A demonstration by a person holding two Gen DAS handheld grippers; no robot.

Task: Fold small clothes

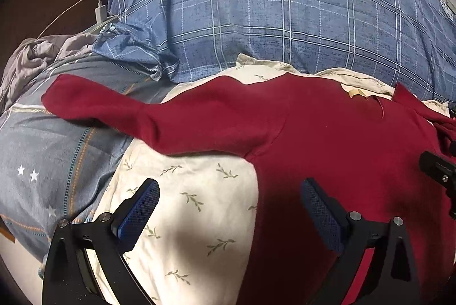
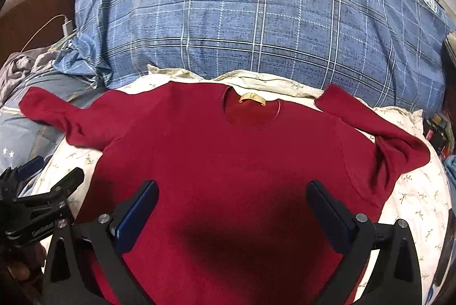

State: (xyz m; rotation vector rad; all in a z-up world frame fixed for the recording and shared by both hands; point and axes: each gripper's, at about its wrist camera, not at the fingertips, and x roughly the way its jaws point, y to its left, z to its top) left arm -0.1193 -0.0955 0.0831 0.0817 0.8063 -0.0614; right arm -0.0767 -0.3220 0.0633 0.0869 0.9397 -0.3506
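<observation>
A dark red long-sleeved sweater (image 2: 228, 157) lies spread flat, front up, on a cream leaf-print cloth (image 2: 413, 196), collar with a tan label (image 2: 252, 98) at the far side. Its left sleeve (image 1: 119, 108) stretches out over a grey quilt; its right sleeve (image 2: 379, 131) is bent. My left gripper (image 1: 230, 205) is open and empty above the sweater's left edge, under the sleeve. My right gripper (image 2: 232, 205) is open and empty above the sweater's lower middle. The left gripper also shows in the right wrist view (image 2: 42, 191).
A big blue plaid duvet (image 2: 256, 20) with a round badge is heaped just behind the sweater. A grey quilt with stars (image 1: 42, 157) lies at the left. A white charger and cable (image 1: 99, 11) sit at the far left. Dark items (image 2: 436, 131) lie at the right edge.
</observation>
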